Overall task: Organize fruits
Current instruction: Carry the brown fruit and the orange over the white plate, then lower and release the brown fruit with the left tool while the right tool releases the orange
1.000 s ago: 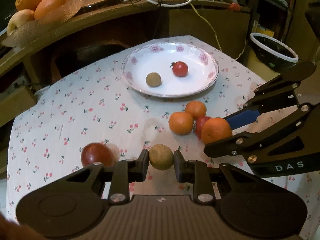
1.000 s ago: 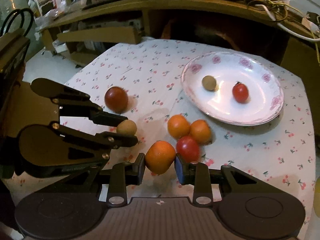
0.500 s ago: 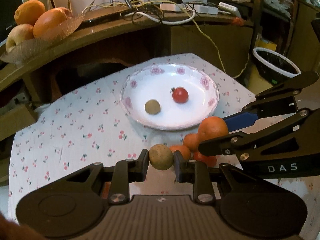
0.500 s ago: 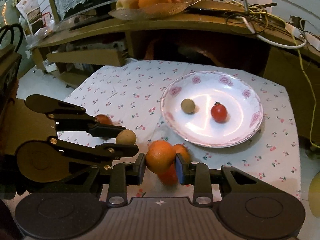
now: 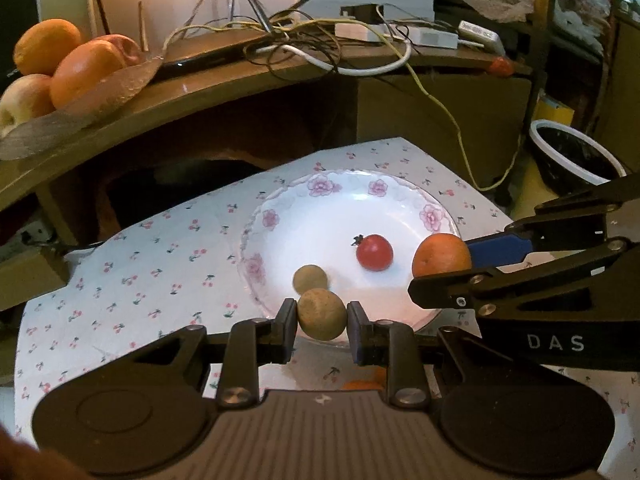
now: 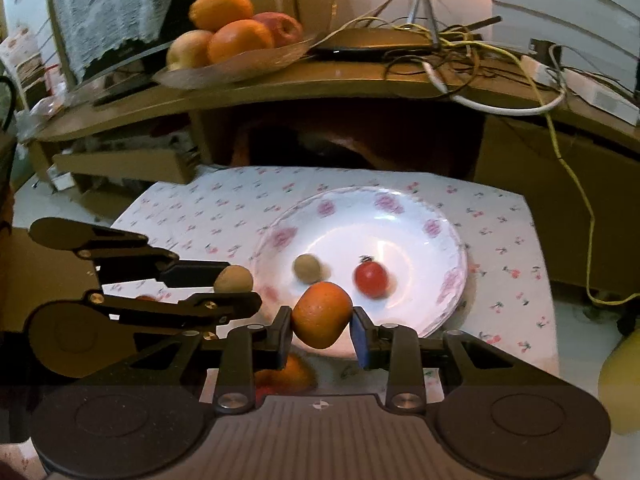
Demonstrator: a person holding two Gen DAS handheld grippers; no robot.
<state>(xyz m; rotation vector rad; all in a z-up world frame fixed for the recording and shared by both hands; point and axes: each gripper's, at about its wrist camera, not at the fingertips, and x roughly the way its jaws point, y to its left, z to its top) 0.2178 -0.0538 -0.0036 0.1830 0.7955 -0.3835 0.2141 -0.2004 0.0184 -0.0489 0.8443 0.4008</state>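
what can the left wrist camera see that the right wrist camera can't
Only the left wrist view shows the white-rimmed black bowl off to the right. Only the right wrist view shows the lace cloth and a yellow object at the right edge. Both show the floral plate holding a tomato and a small tan fruit, the left claw shut on a tan fruit, and the right claw shut on an orange.

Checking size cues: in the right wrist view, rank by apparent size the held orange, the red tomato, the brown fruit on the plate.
1. Orange, though nearest the camera.
2. Red tomato.
3. Brown fruit on the plate.
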